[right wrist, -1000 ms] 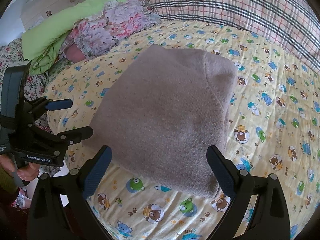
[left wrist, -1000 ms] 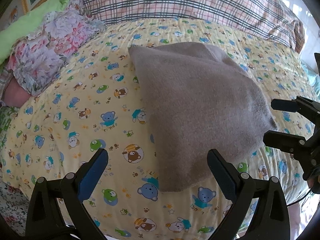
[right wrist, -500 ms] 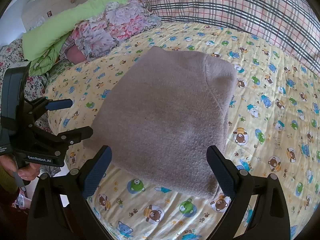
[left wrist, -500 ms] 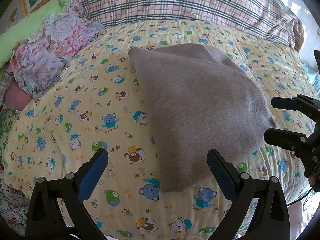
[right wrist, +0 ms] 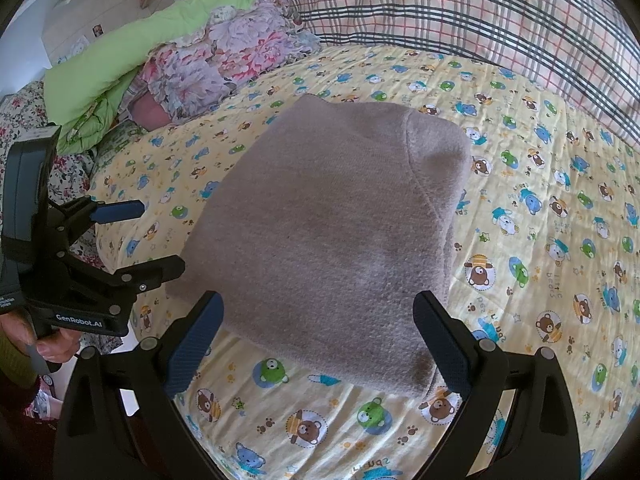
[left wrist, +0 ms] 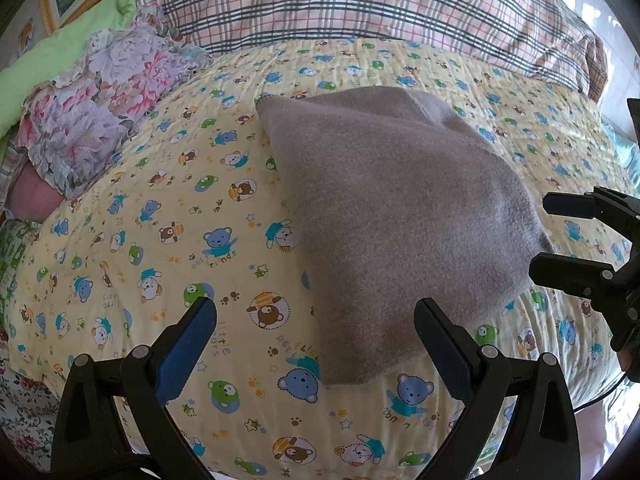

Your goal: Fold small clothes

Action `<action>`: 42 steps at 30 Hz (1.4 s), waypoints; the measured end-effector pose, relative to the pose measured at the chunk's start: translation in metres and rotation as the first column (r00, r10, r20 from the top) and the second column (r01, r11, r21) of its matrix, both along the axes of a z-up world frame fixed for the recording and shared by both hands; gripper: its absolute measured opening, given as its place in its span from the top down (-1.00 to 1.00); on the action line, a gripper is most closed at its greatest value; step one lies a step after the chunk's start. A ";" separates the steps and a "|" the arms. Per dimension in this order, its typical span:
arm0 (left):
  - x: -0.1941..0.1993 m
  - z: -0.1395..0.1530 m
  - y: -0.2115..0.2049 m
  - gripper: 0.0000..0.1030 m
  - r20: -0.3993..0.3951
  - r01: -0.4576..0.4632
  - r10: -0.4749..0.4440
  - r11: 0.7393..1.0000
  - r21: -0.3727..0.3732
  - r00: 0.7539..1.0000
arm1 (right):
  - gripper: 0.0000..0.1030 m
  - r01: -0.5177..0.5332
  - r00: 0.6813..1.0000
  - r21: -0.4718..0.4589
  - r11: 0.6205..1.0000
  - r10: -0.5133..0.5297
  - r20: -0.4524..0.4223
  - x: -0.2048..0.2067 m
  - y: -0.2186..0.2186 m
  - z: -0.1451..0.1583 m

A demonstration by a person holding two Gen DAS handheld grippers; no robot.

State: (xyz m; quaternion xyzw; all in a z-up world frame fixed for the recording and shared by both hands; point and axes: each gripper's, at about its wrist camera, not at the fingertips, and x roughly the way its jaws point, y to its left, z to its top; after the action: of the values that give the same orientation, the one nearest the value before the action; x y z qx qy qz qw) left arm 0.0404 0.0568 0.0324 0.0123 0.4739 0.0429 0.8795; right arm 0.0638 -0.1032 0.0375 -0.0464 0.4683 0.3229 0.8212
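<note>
A grey-brown fleece garment lies folded into a compact bundle on the yellow bear-print sheet. My left gripper is open, hovering just short of the bundle's near left corner, nothing between its blue-padded fingers. In the right wrist view the same garment fills the middle, and my right gripper is open at its near edge, holding nothing. Each gripper shows in the other's view: the right gripper at the bundle's right corner, the left gripper at its left edge, both open.
A plaid blanket lies across the back of the bed. A floral cloth and a green pillow sit at the back left. A hand grips the left tool's handle. The bed's edge drops away at lower left.
Both grippers have drawn back a little from the garment, which sits slightly farther away in each view. The garment itself has not moved and both grippers stay open.
</note>
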 end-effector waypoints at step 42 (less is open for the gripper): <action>0.001 -0.001 0.000 -0.93 -0.004 -0.001 0.001 1.000 0.001 1.000 | -0.86 0.005 1.000 0.005 1.000 -0.005 0.005 0.003 0.001 0.007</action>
State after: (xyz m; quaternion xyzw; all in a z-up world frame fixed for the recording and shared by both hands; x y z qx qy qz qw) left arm 0.0413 0.0568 0.0314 0.0124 0.4754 0.0436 0.8786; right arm 0.0669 -0.1018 0.0445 -0.0440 0.4653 0.3222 0.8233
